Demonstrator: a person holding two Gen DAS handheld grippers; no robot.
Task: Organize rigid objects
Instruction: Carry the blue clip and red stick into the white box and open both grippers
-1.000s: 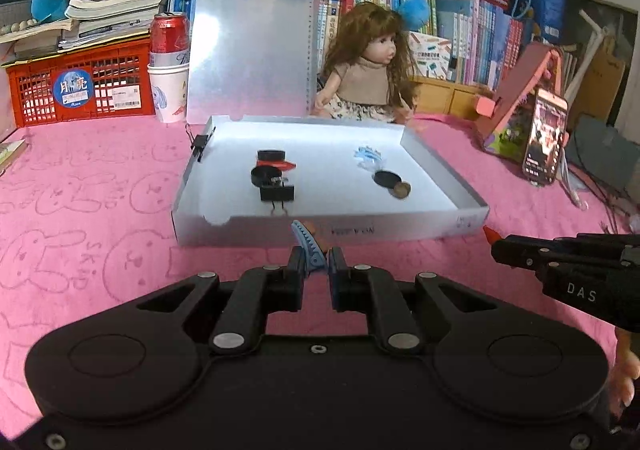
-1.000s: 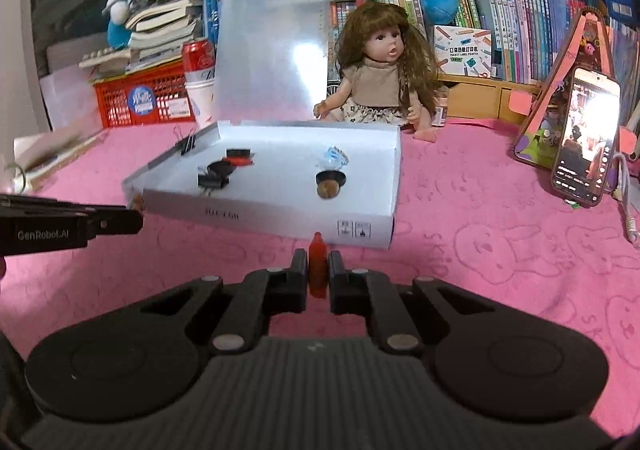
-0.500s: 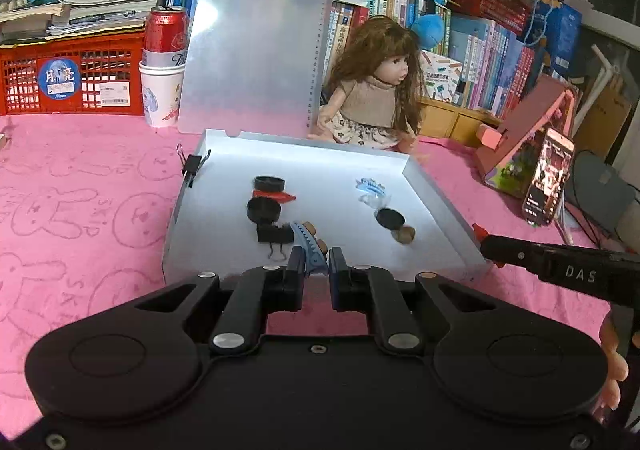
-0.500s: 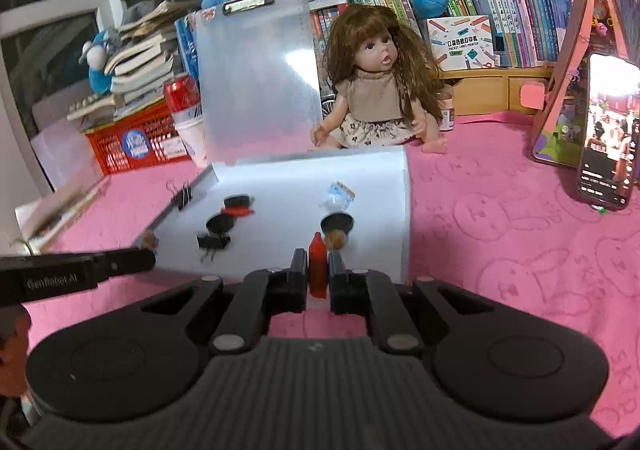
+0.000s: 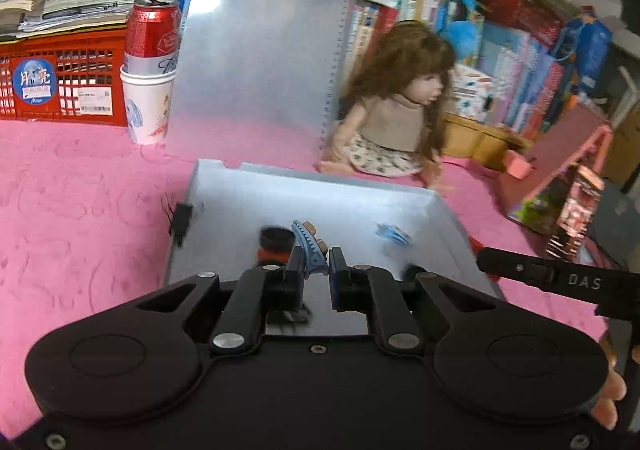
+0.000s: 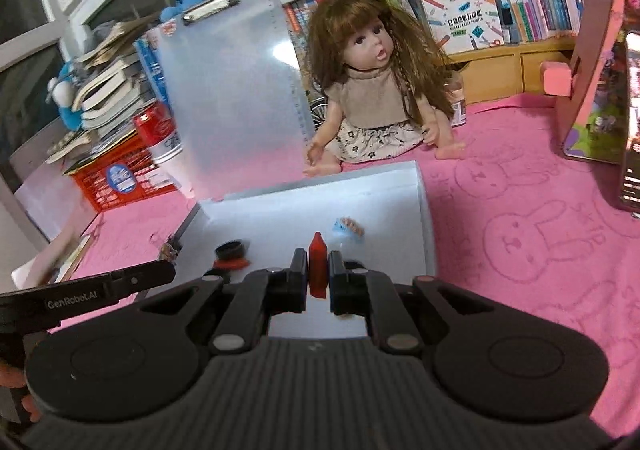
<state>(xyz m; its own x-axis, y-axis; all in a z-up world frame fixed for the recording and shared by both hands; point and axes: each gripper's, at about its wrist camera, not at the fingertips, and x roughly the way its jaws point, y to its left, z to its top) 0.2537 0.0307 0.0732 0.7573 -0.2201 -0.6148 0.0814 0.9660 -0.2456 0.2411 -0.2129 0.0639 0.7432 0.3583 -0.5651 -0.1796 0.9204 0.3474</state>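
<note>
Left wrist view
Left gripper (image 5: 314, 264): clamped on a blue toothed plastic hair clip (image 5: 308, 248).
Clip axis: long axis runs away from the camera, tilted up and slightly left, free end forward.
Clip place: held above the shallow white cardboard box (image 5: 448, 218) on the pink bunny-print cloth (image 5: 80, 210).
Box contents: black round cap (image 5: 275, 237), small blue object (image 5: 394, 235), both blurred; a black binder clip (image 5: 182, 220) grips the left wall.

Right wrist view
Right gripper (image 6: 318, 274): closed on a red crayon-shaped piece (image 6: 318, 264).
Piece axis: upright between the fingers, pointed tip up and forward.
Piece place: above the same box (image 6: 424, 218), near its front.
Behind the box: brown-haired doll (image 6: 376, 90), seated.
</note>
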